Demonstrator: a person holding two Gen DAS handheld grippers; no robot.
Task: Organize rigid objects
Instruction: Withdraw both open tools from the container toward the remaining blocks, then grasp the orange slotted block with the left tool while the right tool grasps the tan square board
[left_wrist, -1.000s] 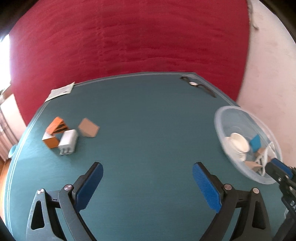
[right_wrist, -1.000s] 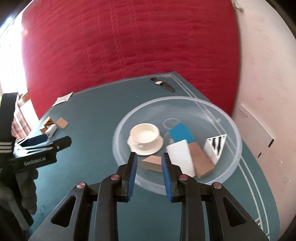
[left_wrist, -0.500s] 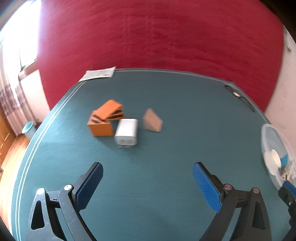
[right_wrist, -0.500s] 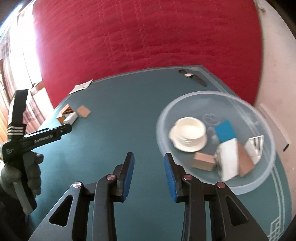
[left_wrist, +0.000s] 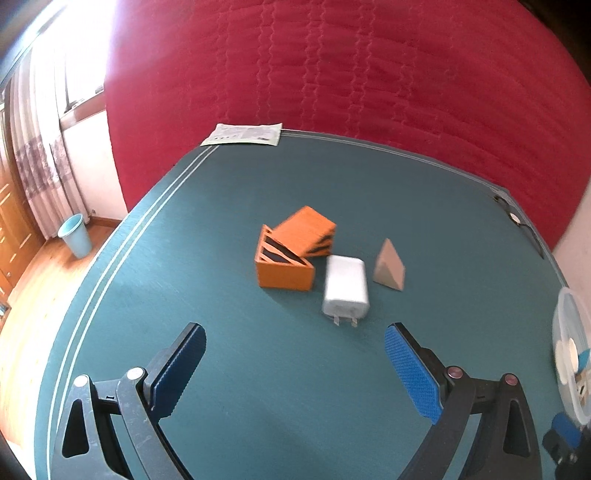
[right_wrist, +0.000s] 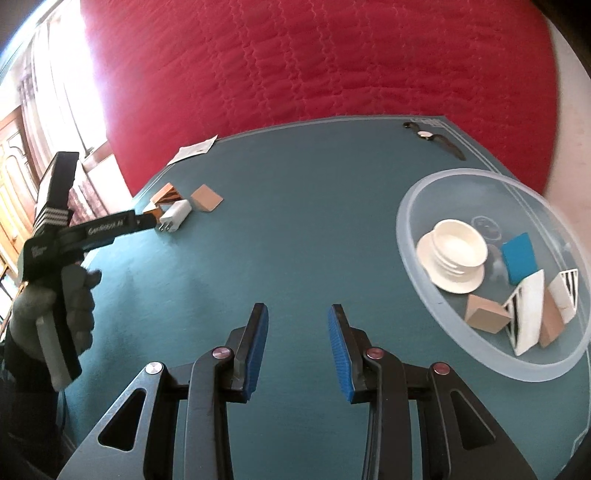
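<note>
We have the white charger (left_wrist: 345, 287) on the teal worktop (left_wrist: 258, 369), lying flat with its two prongs pointing back toward us, in the left wrist view at about one o'clock from our left hand-held gripper (left_wrist: 294, 373). Just beside it at nine o'clock sit two orange boxes (left_wrist: 291, 254), one leaning on the other; at three o'clock stands a tan wedge (left_wrist: 388, 266), close but apart. We judge the charger light, stiff and smooth-sided, so it could slip; taking it across its two long flat sides, clear of the prongs, looks safest. The boxes look like light card that would dent under a hard squeeze.

Our left hand-held gripper hangs wide open with nothing between its pads (left_wrist: 412, 373). Our right hand-held gripper (right_wrist: 297, 347) is only narrowly parted and empty, over bare worktop. At two o'clock from it sits the clear bowl (right_wrist: 436, 306), already holding a white cup, a blue piece and several wedges. A wristwatch (right_wrist: 432, 142) and a paper leaflet (left_wrist: 243, 134) lie at the far edge.
</note>
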